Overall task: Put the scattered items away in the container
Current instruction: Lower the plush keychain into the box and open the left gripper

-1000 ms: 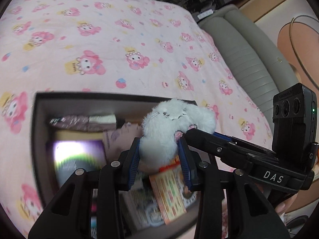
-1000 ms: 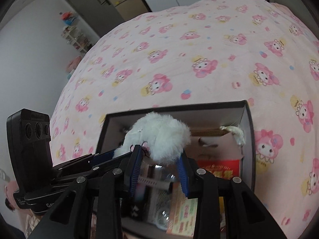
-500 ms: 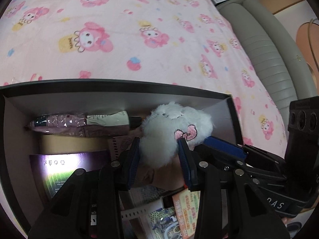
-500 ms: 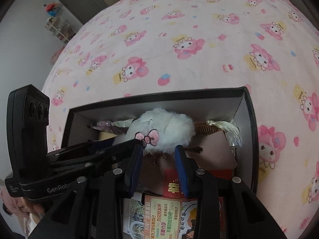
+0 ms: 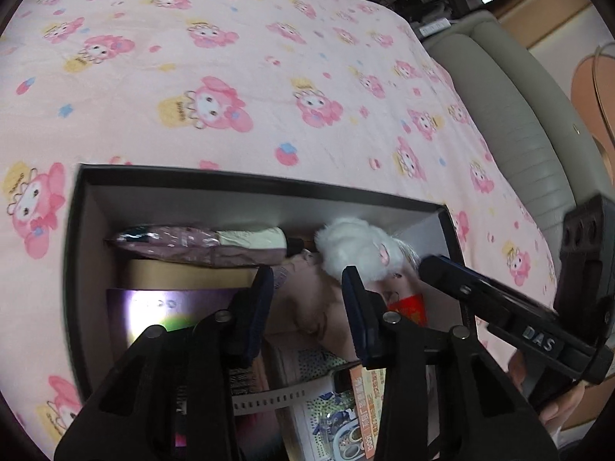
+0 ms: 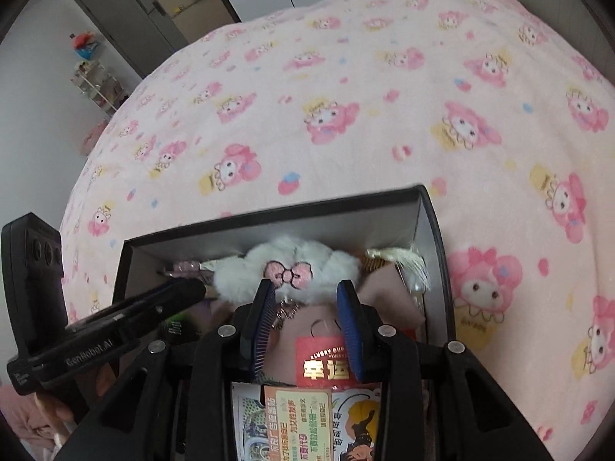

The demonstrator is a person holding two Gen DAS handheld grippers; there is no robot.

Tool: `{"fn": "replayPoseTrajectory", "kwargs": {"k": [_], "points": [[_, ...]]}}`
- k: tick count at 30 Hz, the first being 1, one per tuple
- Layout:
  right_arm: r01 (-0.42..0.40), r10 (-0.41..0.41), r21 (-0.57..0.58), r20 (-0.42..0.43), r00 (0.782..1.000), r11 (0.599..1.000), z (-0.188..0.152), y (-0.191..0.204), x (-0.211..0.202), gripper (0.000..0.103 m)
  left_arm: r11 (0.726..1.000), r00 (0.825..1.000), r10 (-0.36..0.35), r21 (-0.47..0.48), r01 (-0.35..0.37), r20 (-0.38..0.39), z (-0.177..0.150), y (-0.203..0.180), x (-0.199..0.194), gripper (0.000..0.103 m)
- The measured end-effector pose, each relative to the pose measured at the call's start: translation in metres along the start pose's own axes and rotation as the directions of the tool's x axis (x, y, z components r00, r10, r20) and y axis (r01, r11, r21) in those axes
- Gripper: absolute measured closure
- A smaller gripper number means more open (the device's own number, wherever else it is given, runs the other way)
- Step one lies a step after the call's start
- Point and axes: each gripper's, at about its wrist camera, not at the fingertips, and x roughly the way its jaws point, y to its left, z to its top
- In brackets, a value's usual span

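The white plush toy point(image 6: 288, 272), gripped by both grippers a second ago, now lies in the black box point(image 6: 434, 230) on the bed; that item is stowed. Left gripper point(image 5: 307, 280) and right gripper point(image 6: 305, 292) tilt steeply down, fingers partly open, holding nothing

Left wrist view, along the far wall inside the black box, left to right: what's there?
Folded pink patterned umbrella → its cream-coloured handle → fluffy white plush toy → tip of the right gripper, all inside the black cardboard box.
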Motion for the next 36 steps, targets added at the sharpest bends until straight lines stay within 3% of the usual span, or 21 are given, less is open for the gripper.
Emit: {"fn": "replayPoseTrajectory", "kwargs": {"k": [7,14,18,21,26,31,32,36], "points": [[0.019,-0.018,0.007,-0.113,0.993,1.0,-0.004,-0.003,0.031,0.072,0.991,0.99,0.129,0.019,-0.13,0.061,0.011,-0.022,0.01,0.076],[0.055,-0.049,0.036,-0.161,0.986,0.998,-0.007,-0.012,0.041,0.072,0.997,0.997,0.062,0.055,-0.059,-0.043,0.012,-0.031,0.034,0.077],[0.096,-0.094,0.008,-0.116,0.989,0.995,-0.007,-0.007,0.032,0.072,0.999,0.999,0.035,-0.007,-0.034,0.015,0.01,-0.022,0.015,0.077],[0.117,-0.117,-0.001,-0.078,0.99,0.993,-0.007,-0.004,0.026,0.072,0.994,0.995,0.089,-0.06,-0.086,0.054,0.008,-0.016,0.007,0.077],[0.167,-0.166,0.006,-0.065,0.984,0.986,-0.003,-0.006,0.027,0.072,0.974,0.975,0.221,-0.054,-0.22,0.01,0.008,-0.02,0.027,0.077],[0.181,-0.181,-0.012,-0.056,0.982,0.983,-0.004,-0.009,0.027,0.072,0.99,0.988,0.141,-0.019,-0.142,-0.063,0.008,-0.03,0.054,0.077],[0.178,-0.179,-0.019,-0.055,0.982,0.984,-0.004,-0.009,0.027,0.072,0.993,0.991,0.117,-0.022,-0.119,-0.067,0.008,-0.032,0.055,0.081],[0.147,-0.147,0.006,-0.056,0.988,0.989,-0.004,-0.013,0.024,0.072,0.997,0.998,0.051,-0.055,-0.053,-0.041,0.008,-0.027,0.045,0.08]]}}
